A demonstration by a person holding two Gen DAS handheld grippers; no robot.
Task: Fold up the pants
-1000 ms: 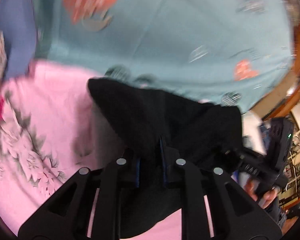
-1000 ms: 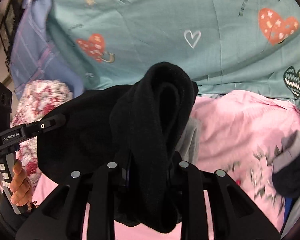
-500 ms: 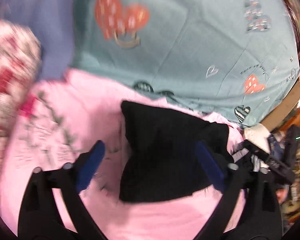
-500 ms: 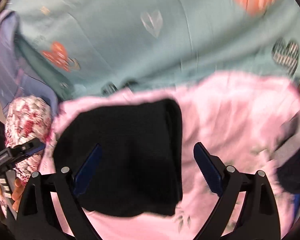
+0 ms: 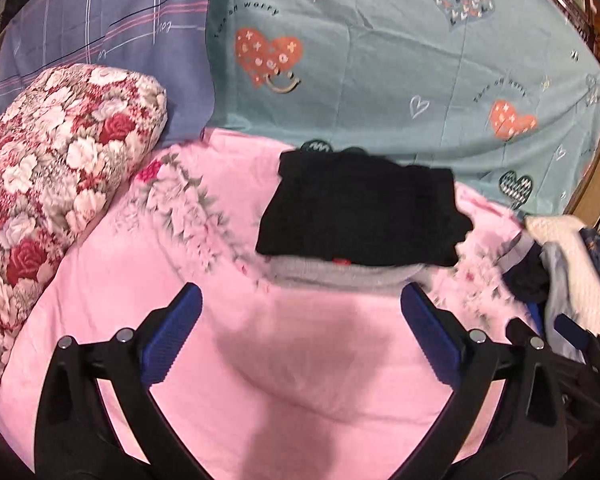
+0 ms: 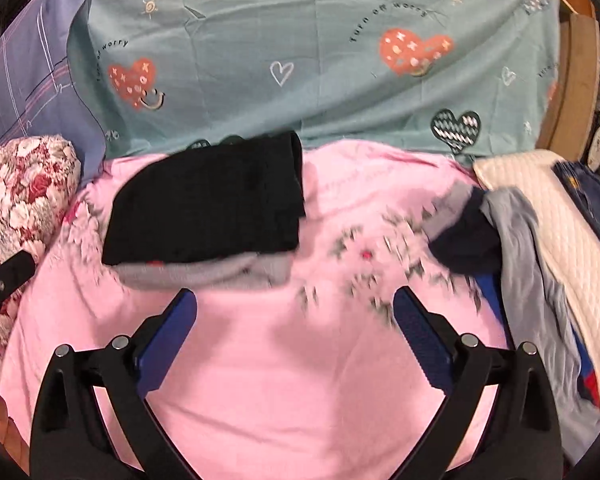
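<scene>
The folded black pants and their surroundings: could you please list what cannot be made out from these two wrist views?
- Grey garment, both views: the black pants lie on it and hide most of it.
- Pink sheet print, right wrist view: blurred.
- Clothes pile, both views: cut by the right edge, garments overlap.
- Left gripper and right gripper: jaws opening, empty; the hands cannot be seen.

Folded pants [image 5: 360, 212] lie on a folded garment [image 5: 340, 276], both on the blanket [image 5: 280, 360] over the bed. Pillow [image 5: 56, 168] left; clothes pile [image 6: 500, 232] right; sheet [image 5: 380, 60] behind.
</scene>
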